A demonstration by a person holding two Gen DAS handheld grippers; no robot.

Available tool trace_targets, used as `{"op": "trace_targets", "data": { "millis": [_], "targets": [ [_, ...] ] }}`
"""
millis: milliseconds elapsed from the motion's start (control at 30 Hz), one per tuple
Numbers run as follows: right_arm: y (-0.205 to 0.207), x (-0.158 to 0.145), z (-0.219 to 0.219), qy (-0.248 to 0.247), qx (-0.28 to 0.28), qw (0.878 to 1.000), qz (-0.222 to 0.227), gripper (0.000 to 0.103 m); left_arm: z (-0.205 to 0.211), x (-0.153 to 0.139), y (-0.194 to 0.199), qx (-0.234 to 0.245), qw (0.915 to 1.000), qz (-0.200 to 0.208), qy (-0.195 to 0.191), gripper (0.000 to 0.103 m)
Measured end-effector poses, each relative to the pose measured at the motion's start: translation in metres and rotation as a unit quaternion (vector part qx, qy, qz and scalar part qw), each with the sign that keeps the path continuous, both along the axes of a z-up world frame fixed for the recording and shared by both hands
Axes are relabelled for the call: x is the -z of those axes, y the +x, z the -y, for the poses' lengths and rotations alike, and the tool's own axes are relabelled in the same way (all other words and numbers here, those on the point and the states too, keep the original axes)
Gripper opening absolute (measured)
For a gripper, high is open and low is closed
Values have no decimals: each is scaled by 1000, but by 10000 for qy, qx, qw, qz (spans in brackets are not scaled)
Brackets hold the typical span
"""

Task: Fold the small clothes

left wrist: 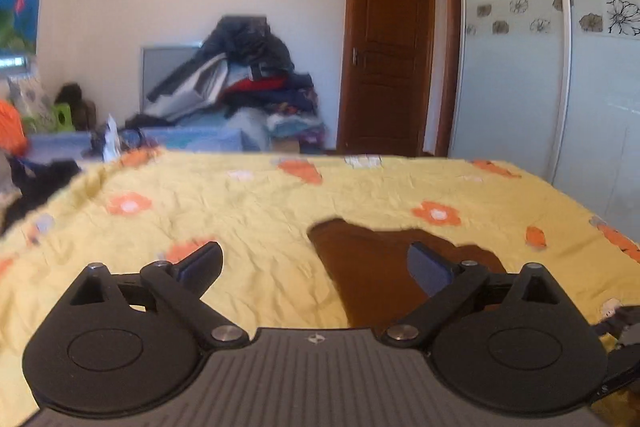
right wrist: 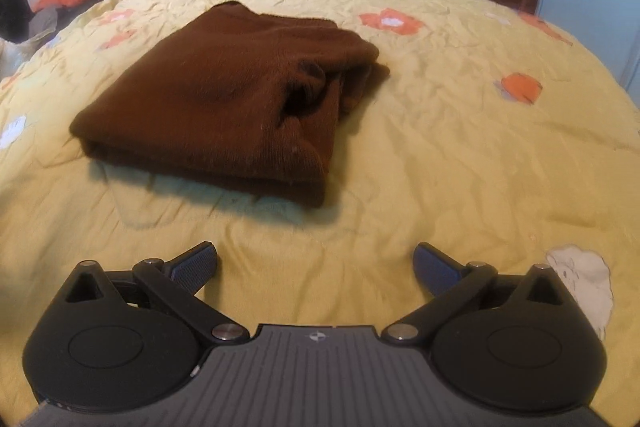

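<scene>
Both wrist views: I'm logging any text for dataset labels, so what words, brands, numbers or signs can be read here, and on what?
No readable words or numbers in either view.
Left gripper body: a small pale emblem, a symbol, no letters.
Right gripper body: the same emblem, no letters.
Yellow bedspread: flower prints only.
Brown folded garment: no label visible.
Wardrobe door: flower drawings, no text.

Bare bedspread (right wrist: 440, 155) surrounds the folded brown garment (right wrist: 224, 99).

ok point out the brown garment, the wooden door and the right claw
brown garment (right wrist: 208, 99), right wrist view, flat top layer
wooden door (left wrist: 384, 47), left wrist view, middle panel
right claw (right wrist: 316, 259), right wrist view, between fingertips
</scene>
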State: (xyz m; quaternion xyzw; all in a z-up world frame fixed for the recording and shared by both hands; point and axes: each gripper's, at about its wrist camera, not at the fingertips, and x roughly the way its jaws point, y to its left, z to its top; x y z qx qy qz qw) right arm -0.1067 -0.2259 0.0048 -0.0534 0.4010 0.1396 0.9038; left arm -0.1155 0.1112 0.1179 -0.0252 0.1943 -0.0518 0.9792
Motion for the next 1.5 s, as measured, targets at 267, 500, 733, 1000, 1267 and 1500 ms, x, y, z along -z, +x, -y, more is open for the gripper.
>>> {"op": "trace_targets", "data": {
  "millis": [267,500,733,1000,1267,1500],
  "targets": [
    [18,8,6,159,-495,9968,615,103,43,72,-19,28,9924,-1212,-229,100],
    [58,2,53,111,-1213,9915,446,103,11,68,-41,-626,9950,-779,56,100],
    [70,-10,66,-49,-53,10000,-23,103,16,66,-33,-595,9932,-985,-190,100],
    [9,-1,-14,57,26,9995,323,103,69,104,-15,-154,9864,-1614,271,100],
    [6,11,-43,21,1378,9880,698,103,73,108,-3,-427,9844,-1675,321,103],
    [9,11,-39,61,1340,9885,695,103,75,108,-3,-440,9848,-1656,290,103]
  ]
}}
